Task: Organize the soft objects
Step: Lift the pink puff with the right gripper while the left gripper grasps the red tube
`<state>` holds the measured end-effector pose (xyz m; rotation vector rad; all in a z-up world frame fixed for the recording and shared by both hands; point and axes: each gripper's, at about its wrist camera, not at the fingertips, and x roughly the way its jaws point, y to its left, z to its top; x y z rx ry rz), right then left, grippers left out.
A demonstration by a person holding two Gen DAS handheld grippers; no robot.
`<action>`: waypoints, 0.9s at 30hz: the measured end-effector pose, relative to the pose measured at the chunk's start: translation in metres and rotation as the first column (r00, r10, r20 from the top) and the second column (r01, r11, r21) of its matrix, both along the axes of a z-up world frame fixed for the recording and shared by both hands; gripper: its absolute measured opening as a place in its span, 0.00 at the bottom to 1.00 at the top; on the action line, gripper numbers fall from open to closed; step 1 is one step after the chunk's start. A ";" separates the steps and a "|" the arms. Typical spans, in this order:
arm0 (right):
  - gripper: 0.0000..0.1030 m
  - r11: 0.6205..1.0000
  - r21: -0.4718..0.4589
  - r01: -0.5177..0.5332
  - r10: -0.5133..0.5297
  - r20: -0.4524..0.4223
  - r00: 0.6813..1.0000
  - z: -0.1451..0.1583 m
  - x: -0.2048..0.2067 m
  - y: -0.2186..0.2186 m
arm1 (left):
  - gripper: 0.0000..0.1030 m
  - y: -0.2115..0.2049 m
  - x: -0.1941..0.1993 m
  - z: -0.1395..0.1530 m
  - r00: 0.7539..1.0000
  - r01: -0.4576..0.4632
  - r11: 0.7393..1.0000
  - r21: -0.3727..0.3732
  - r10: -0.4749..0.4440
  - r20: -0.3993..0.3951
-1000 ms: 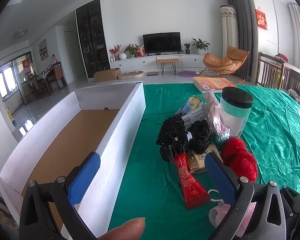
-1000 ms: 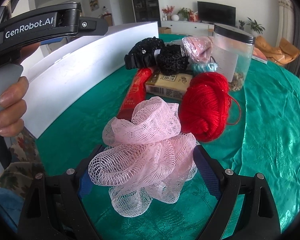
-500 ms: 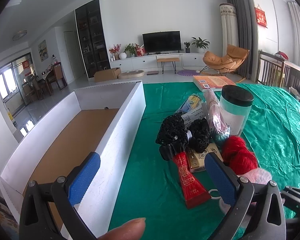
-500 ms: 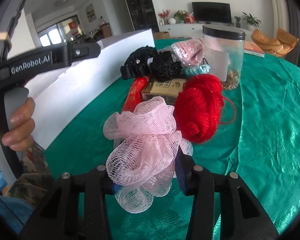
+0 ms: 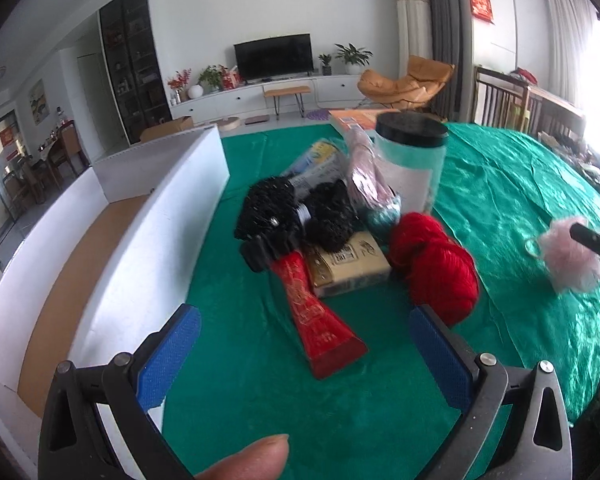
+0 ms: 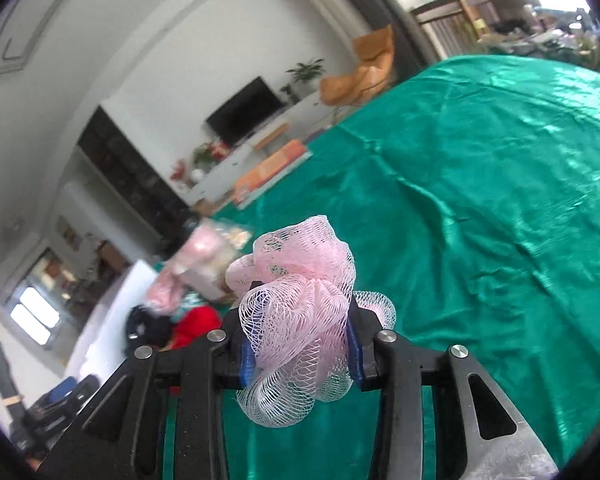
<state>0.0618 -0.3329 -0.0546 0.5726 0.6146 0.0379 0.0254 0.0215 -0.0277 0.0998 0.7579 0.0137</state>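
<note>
Right tongs (image 6: 300,354), jaws easing apart yet pinching the pink mesh bath pouf (image 6: 300,312) above the table's (image 6: 480,200) right side, should deliver it; left tongs (image 5: 304,354) gape empty.

On the table cloth (image 5: 500,184), a cardboard tray (image 5: 100,240) lies at nine o'clock of the object pile. Yarn ball (image 5: 436,256) sits at four o'clock of the scrunchies (image 5: 268,208); jar (image 5: 412,168) at one o'clock. Mesh puff (image 5: 568,260) is well apart at three o'clock.
</note>
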 end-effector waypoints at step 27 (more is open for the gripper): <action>0.86 0.900 -0.430 -0.071 -0.074 -0.312 0.947 -0.037 0.022 0.040 | 1.00 0.017 0.022 -0.075 0.965 -0.029 0.995 -0.092 0.004 -0.262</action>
